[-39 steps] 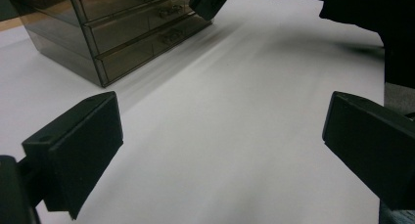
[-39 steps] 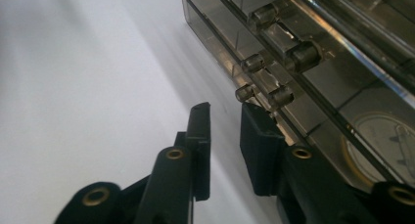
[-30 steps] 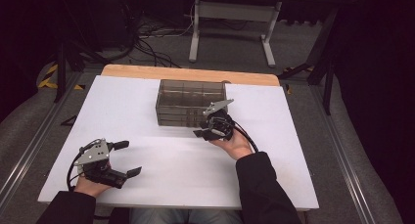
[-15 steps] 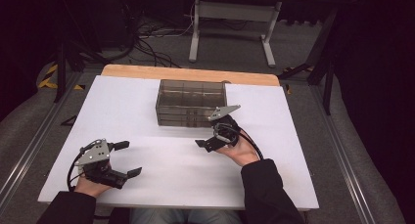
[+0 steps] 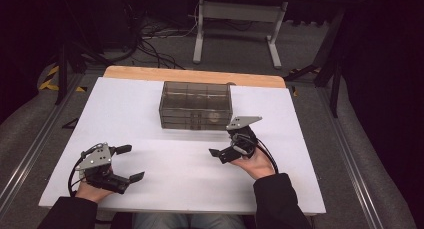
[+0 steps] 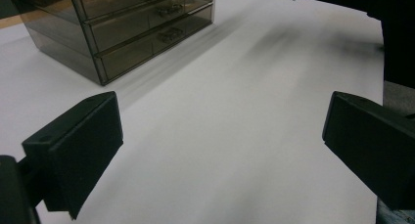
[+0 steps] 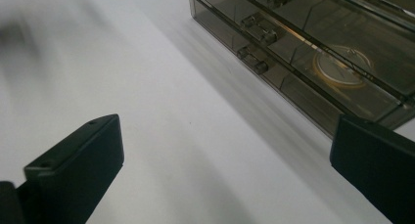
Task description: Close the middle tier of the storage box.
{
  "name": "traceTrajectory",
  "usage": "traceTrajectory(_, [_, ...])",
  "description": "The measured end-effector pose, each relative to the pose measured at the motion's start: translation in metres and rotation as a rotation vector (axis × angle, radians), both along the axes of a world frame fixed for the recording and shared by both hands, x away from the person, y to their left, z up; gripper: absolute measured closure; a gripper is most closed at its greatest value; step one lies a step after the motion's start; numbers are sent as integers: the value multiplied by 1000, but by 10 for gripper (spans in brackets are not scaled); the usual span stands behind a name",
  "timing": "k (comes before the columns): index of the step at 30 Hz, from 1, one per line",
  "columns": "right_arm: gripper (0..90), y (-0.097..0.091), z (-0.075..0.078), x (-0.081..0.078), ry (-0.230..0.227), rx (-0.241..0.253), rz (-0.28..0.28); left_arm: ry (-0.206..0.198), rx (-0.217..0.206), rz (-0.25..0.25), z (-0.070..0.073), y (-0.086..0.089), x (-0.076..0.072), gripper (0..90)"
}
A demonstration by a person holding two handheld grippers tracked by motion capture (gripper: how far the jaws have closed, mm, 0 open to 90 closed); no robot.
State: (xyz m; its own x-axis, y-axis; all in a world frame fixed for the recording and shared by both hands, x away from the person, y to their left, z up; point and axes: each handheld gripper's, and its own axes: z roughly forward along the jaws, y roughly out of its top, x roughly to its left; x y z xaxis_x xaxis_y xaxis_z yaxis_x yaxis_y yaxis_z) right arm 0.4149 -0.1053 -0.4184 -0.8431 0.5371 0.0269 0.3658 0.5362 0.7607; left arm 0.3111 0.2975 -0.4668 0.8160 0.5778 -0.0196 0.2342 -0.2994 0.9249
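Note:
A smoky clear drawer box (image 5: 196, 105) stands at the table's far middle, its drawers pushed in. Through the front of one drawer a pale round object (image 7: 342, 67) with a golden rim is visible. My right gripper (image 5: 225, 141) hovers just in front of the box's right end. Its jaws have just been opening and now stand wide, with nothing between them (image 7: 225, 165). My left gripper (image 5: 131, 163) rests near the front left of the table, open and empty, looking towards the box (image 6: 132, 28).
The white tabletop (image 5: 170, 189) has a wooden strip (image 5: 190, 76) along its far edge. Beyond the table are a metal stand (image 5: 235, 19), cables and a dark floor. The sleeve of the right arm (image 6: 391, 48) crosses the left gripper view's right side.
My right gripper has drawn back from the box front towards the person, and its jaws have spread from nearly closed to wide. The left gripper has stayed put.

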Motion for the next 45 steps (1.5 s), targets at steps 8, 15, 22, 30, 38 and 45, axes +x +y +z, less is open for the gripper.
traceTrajectory(8, [0,-16,-1,-11,-12,22,-37,8,-8,0,0,-1,-1,22])
traceTrajectory(15, [0,-30,-3,-19,-18,52,-70,3,-3,0,0,0,-1,22])
traceTrajectory(22, [0,-43,-6,-29,-27,81,-101,-1,2,0,0,0,-1,22])
traceTrajectory(30, [0,-57,-12,-42,-37,112,-136,0,-3,-2,1,1,-1,22])
traceTrajectory(38, [0,-74,-18,-54,-47,150,-187,7,-9,4,1,1,-2,22])
traceTrajectory(45, [0,-85,-26,-64,-63,185,-229,5,-15,10,1,2,-1,22])
